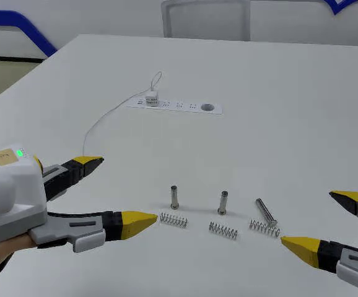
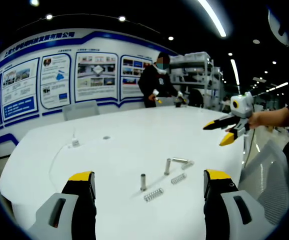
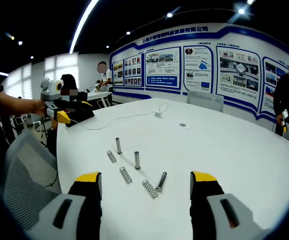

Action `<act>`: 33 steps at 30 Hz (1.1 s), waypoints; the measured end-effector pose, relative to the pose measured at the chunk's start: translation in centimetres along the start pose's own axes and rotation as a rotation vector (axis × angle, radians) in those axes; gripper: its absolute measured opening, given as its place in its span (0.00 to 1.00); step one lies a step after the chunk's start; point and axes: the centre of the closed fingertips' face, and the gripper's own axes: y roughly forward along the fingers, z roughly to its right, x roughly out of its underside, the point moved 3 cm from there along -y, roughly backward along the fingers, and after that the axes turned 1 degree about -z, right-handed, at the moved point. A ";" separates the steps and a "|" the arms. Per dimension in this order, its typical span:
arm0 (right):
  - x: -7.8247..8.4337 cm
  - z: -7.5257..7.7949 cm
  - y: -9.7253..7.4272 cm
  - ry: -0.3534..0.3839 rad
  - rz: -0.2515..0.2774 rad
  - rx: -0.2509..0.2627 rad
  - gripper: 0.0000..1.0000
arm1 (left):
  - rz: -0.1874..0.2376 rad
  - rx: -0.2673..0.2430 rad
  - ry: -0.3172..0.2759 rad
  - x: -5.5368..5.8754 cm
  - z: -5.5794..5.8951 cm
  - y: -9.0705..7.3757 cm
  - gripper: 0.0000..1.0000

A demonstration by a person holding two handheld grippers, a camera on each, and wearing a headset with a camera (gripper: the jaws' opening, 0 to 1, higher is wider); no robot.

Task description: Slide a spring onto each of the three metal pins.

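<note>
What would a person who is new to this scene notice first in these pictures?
First come the two open, yellow-tipped grippers in the head view: the left gripper at the left and the right gripper at the lower right. Between them, on the white table, the left pin and the middle pin stand upright, the right pin lies on its side, and three springs lie loose in front.

Setting: indoor lab or demonstration hall, office-like.

Evidence:
- Large white meeting table (image 1: 278, 80) with a socket panel (image 1: 174, 106) set into its top.
- Blue-trimmed wall of printed display boards (image 3: 204, 60) under a Chinese heading.
- Ceiling strip lights (image 2: 212, 17).
- Equipment racks (image 2: 199, 65) at the back.
- Mesh office chair (image 3: 22, 175).
- A person (image 2: 157, 82) standing at the table's far edge.
</note>
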 end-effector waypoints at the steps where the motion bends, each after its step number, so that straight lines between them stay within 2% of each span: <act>1: 0.0 0.0 0.0 0.002 -0.001 -0.001 0.73 | 0.000 0.006 -0.007 0.0 0.1 0.0 0.90; 8: 0.6 0.3 0.3 0.011 -0.018 0.000 0.72 | -0.004 0.014 -0.026 0.4 0.2 0.0 0.88; 13: 0.8 0.6 0.6 0.022 -0.032 -0.001 0.71 | -0.015 0.004 -0.040 0.9 0.0 0.1 0.91; 21: 1.3 1.1 2.1 0.010 -0.094 -0.017 0.68 | -0.012 -0.001 -0.061 1.6 0.0 0.2 0.93; 26: 1.3 1.2 3.2 -0.002 -0.111 -0.028 0.67 | -0.027 0.003 -0.082 2.2 0.2 0.2 0.94; 33: 1.5 1.7 4.4 0.018 -0.145 -0.016 0.63 | -0.031 0.007 -0.092 2.4 0.3 0.3 0.94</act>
